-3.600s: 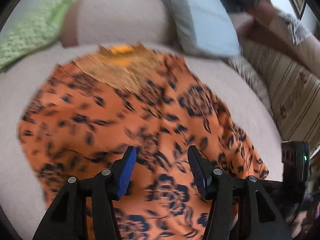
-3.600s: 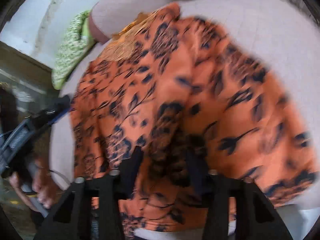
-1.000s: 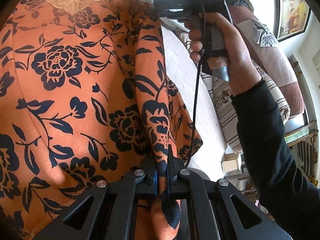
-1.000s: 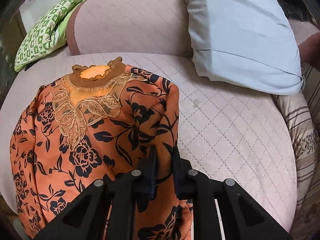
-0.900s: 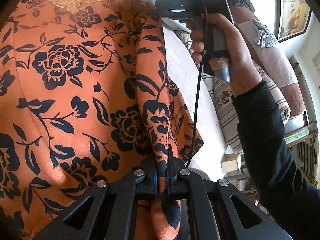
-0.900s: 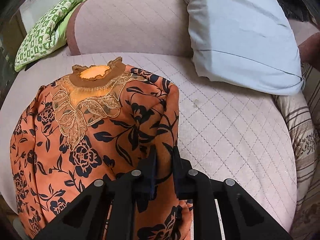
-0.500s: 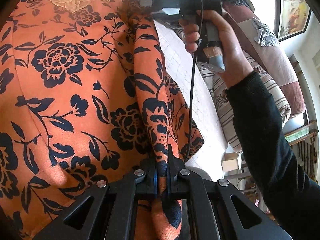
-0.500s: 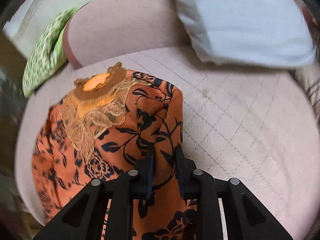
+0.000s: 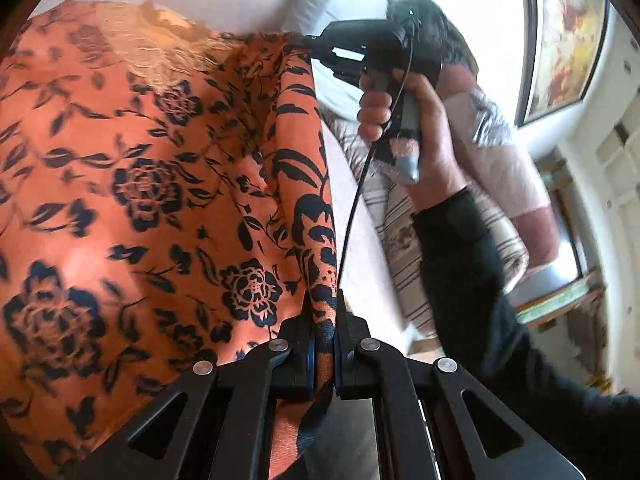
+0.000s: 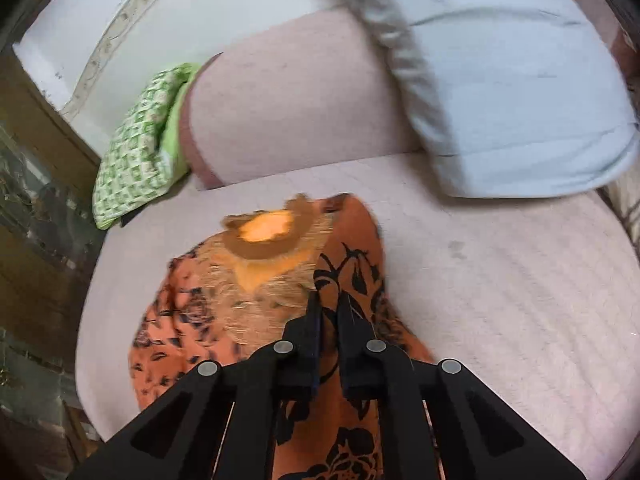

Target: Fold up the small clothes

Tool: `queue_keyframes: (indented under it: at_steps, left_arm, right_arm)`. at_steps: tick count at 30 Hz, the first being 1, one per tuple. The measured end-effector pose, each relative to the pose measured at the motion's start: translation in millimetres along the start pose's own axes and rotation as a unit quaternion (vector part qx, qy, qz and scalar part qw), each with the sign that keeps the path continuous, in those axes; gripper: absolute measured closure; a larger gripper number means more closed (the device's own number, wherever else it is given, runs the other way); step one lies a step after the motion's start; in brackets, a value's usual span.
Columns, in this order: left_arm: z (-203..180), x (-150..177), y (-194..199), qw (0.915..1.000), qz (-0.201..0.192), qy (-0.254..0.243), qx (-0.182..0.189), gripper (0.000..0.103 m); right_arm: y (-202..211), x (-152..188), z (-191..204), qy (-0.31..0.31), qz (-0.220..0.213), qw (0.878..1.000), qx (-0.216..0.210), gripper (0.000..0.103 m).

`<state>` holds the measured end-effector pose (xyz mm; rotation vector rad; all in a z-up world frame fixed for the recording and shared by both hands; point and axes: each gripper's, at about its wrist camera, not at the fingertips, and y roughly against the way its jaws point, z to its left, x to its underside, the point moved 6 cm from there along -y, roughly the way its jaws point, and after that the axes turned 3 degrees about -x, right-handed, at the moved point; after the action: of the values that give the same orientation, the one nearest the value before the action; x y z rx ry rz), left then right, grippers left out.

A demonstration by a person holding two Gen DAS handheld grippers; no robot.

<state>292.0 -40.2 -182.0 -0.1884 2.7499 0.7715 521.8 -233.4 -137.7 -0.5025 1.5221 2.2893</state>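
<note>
Both hands have come up since a second ago, and the orange floral garment [image 9: 152, 184] now hangs lifted along its right edge, with more of the sofa back showing behind it in the right wrist view. The pink quilted sofa seat [image 10: 500, 300] carries everything here: the garment spreads over its left half, lace neckline [image 10: 260, 236] toward the backrest, bare cushion to the right. Three cushions count out along the back: one pale blue pillow [image 10: 500, 92], one pink bolster [image 10: 296, 108], one green patterned cushion [image 10: 136, 148] at the far left. One garment only, and two tongs on it. The left gripper [image 9: 323, 316] is clenched on a fold of the fabric's edge near the hem. The right gripper [image 10: 329, 320] has just been closing, its jaws now pinched on the same edge up by the shoulder; the left view shows the person's right hand [image 9: 416, 128] around its handle, black sleeve [image 9: 480, 280] trailing down.
</note>
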Motion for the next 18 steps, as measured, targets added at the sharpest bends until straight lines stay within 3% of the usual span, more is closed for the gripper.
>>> queue_keyframes:
  at_steps: [3, 5, 7, 10, 11, 13, 16, 18]
  left_arm:
    - [27, 0, 33, 0.9994, -0.017, 0.027, -0.014, 0.098]
    - [59, -5, 50, 0.9960, -0.034, 0.057, -0.059, 0.092]
    - [99, -8, 67, 0.9879, -0.044, 0.100, -0.110, 0.058]
    - [116, -5, 88, 0.9840, -0.062, 0.120, -0.116, 0.058]
    - [117, -2, 93, 0.9839, -0.066, 0.124, -0.111, 0.058]
    - [115, 6, 98, 0.9826, -0.064, 0.126, -0.121, 0.058]
    - [102, 21, 102, 0.9771, -0.062, 0.096, -0.179, 0.057]
    - [92, 33, 103, 0.9699, -0.062, 0.075, -0.223, 0.057]
  right_arm:
    - [-14, 7, 36, 0.023, 0.011, 1.000, -0.010, 0.096]
    - [-42, 17, 53, 0.032, 0.035, 0.999, -0.006, 0.085]
    - [-68, 31, 59, 0.049, 0.062, 0.997, 0.011, 0.082]
    - [-48, 61, 61, 0.038, 0.052, 0.998, -0.020, 0.078]
    - [-33, 74, 60, 0.038, 0.044, 0.998, -0.028, 0.065]
    - [0, 113, 56, 0.040, 0.024, 0.998, -0.029, 0.049]
    - [38, 186, 47, 0.028, 0.022, 0.998, -0.043, 0.048]
    - [46, 241, 45, 0.000, 0.041, 0.996, -0.073, 0.048]
